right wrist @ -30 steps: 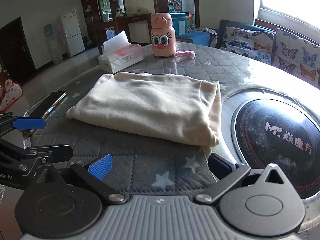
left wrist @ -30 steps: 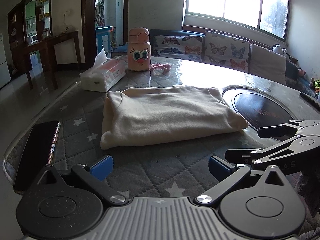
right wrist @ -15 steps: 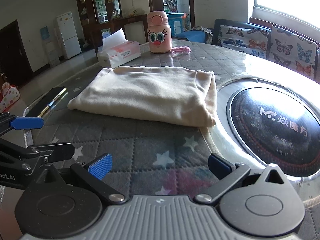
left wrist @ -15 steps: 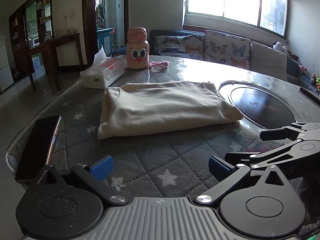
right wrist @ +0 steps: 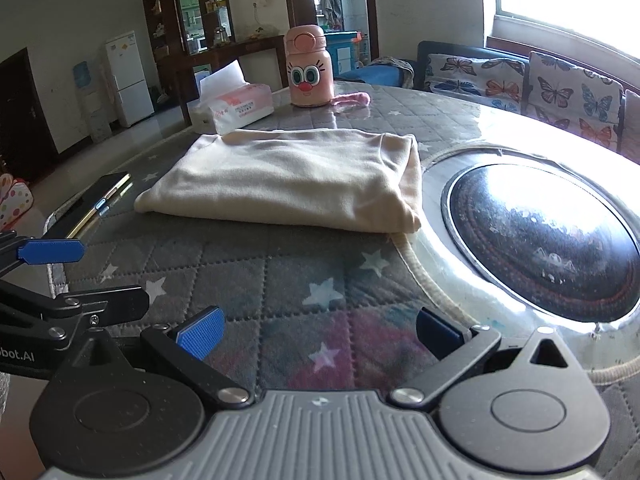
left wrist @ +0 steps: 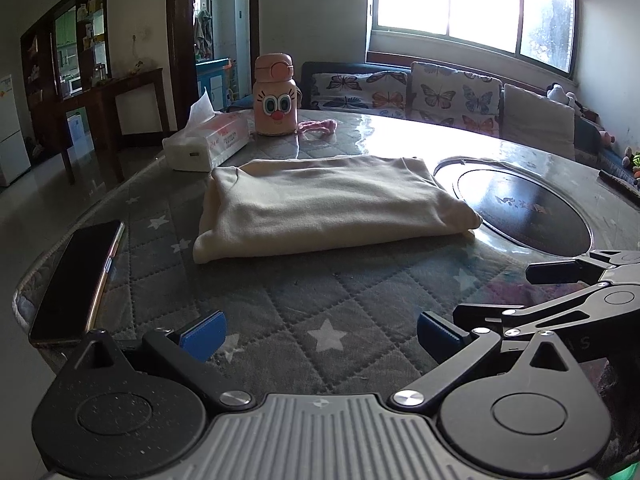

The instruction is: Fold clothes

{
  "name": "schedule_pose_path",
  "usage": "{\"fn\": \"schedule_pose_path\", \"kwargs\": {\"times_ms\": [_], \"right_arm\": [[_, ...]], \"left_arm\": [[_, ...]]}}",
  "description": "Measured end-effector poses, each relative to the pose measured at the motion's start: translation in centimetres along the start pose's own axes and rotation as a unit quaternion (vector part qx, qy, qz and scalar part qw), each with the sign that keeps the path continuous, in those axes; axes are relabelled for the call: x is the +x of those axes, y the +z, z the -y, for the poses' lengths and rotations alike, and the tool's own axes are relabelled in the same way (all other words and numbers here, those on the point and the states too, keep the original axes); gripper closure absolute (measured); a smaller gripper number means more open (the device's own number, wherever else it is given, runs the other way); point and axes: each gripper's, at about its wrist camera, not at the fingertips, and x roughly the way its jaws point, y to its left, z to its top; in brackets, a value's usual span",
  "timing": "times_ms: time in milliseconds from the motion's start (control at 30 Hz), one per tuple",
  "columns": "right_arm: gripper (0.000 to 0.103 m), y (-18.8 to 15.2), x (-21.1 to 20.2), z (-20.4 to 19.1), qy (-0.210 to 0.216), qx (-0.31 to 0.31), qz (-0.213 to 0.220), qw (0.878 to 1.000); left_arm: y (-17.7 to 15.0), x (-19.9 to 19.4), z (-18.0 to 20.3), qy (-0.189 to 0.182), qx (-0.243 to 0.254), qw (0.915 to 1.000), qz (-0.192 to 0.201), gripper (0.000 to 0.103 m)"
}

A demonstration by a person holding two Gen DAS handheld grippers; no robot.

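lying beside folded garment (left wrist: 320,208): phone (left wrist: 76,272), tissue box (left wrist: 208,144), bottle (left wrist: 275,96).

Left tool (left wrist: 320,334): jaws spread wide, blue pads apart, nothing between them; low over the desk (left wrist: 280,304), pointing forward
Right tool (right wrist: 320,332): jaws spread wide, blue pads facing each other, gap empty; low, level, pointing forward
Relative placement: side by side, close but apart; the right tool's black linkage shows at the right edge of the left wrist view, the left tool's blue-tipped finger at the left edge of the right wrist view
Hands: not visible
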Motion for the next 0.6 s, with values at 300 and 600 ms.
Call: {"fn": "schedule_pose_path", "kwargs": {"times_ms": [300,600], "right_arm": [[0.0,-0.37,-0.18,-0.16,-0.006,0.004,0.004,1.0],[0.0,-0.27,-0.06,0.04,-0.01,0.007,0.005,1.0]], "left_arm": [[-0.29,0.11,0.14,0.002,-0.002,1.0,0.002,0.0],[-0.03,0.44,0.4,0.005,0.004,1.0,0.005,0.0]]}}
